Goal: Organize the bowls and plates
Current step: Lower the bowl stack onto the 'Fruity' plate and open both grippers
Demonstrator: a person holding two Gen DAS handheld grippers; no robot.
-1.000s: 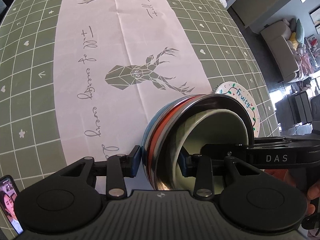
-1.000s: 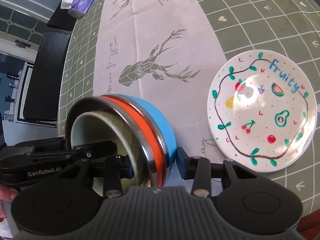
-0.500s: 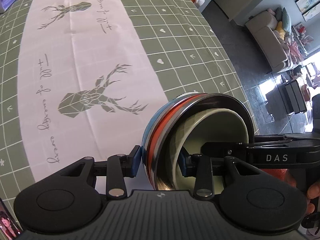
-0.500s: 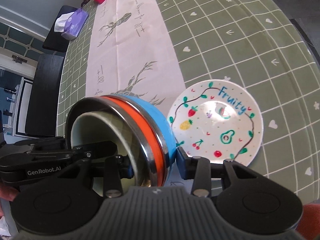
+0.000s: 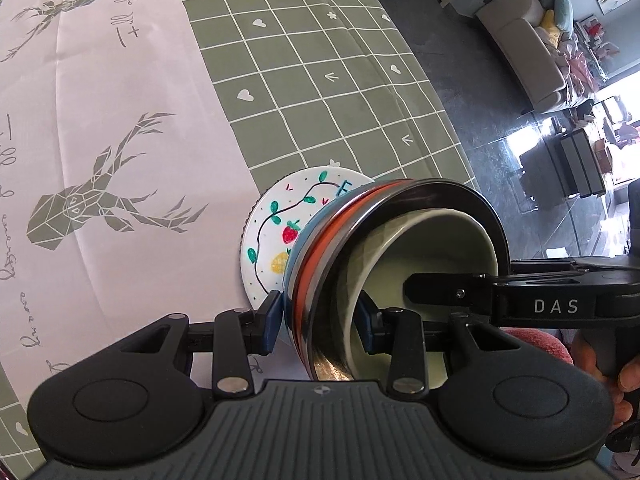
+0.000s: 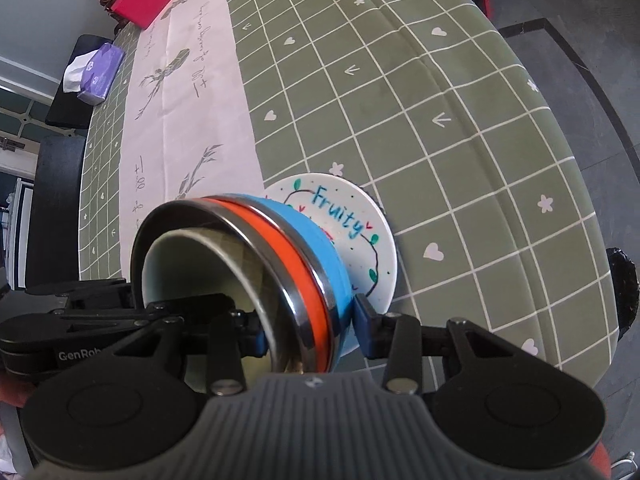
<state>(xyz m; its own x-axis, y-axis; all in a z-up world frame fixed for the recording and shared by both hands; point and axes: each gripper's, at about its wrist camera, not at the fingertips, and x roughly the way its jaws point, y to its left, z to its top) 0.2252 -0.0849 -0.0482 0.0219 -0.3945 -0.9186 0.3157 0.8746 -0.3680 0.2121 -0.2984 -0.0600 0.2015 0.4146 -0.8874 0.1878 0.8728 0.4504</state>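
Both grippers carry one nested stack of bowls (image 5: 320, 264) above the table: a blue outer bowl, an orange one, a steel rim and a pale green inner bowl. My left gripper (image 5: 318, 322) is shut on the stack's rim from one side. My right gripper (image 6: 310, 322) is shut on the opposite rim of the stack of bowls (image 6: 304, 248). Under the stack lies a white plate (image 5: 276, 216) painted with fruit and the word "Fruity"; the white plate (image 6: 372, 240) is partly hidden by the bowls.
A green checked tablecloth (image 5: 320, 80) with a white deer-print runner (image 5: 100, 140) covers the table. Its edge (image 6: 540, 184) drops off just beyond the plate. A tissue pack (image 6: 98, 74) and a red box (image 6: 140, 2) sit at the far end. A sofa (image 5: 528, 48) stands across the room.
Both grippers have carried the bowl stack sideways across the table, from over the runner to above the fruit plate near the table's edge. The grips have not changed.
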